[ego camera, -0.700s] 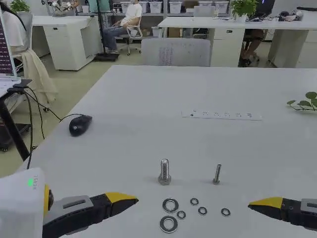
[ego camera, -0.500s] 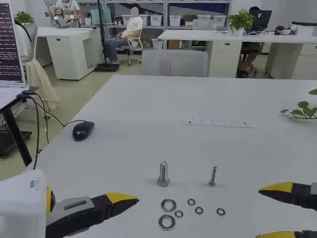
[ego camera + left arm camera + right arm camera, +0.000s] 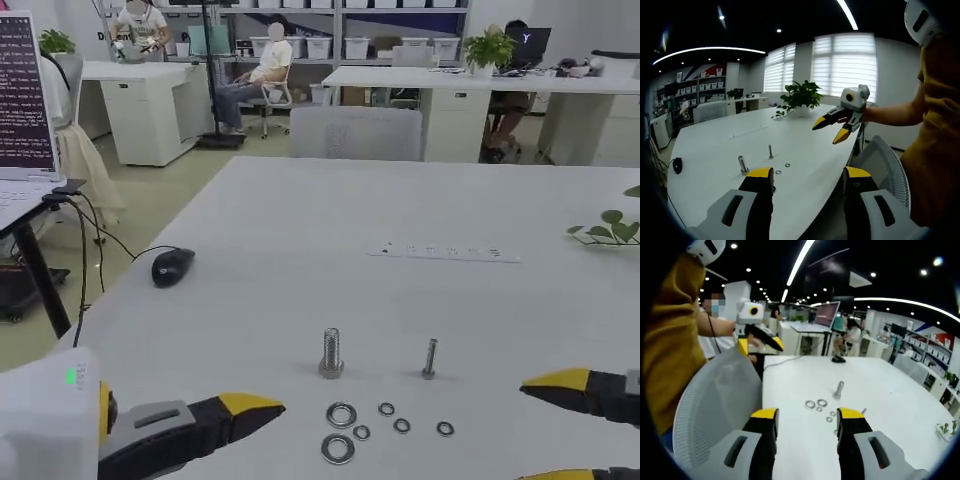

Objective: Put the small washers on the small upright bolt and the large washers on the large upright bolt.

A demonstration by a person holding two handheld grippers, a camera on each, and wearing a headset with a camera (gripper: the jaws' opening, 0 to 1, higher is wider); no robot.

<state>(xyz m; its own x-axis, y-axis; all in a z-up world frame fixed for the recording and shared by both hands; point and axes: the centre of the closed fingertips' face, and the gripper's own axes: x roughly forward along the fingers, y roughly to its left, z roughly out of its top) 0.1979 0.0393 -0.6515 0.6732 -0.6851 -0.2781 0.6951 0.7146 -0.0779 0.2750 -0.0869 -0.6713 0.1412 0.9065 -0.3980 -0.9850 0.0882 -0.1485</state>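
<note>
Lying beyond large bolt (image 3: 331, 353), mouse (image 3: 172, 267); power strip (image 3: 443, 253)

Bare tabletop (image 3: 300, 250) around large bolt (image 3: 331, 353)

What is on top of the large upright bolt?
Nothing: the large bolt stands bare. Both large washers lie on the table before it. Its head's underside is hidden.

Office room. A white workbench (image 3: 400, 200) is flanked at the far edge by a grey chair back (image 3: 355, 132). A power strip (image 3: 443, 253) and, at left, a black mouse (image 3: 172, 267) are laid on it. White desks (image 3: 150, 110), shelved bins (image 3: 318, 47) and potted plants (image 3: 489, 47) are ranged beyond. Blinded windows (image 3: 845, 65) and ceiling strip lights (image 3: 801, 262) are recorded.
</note>
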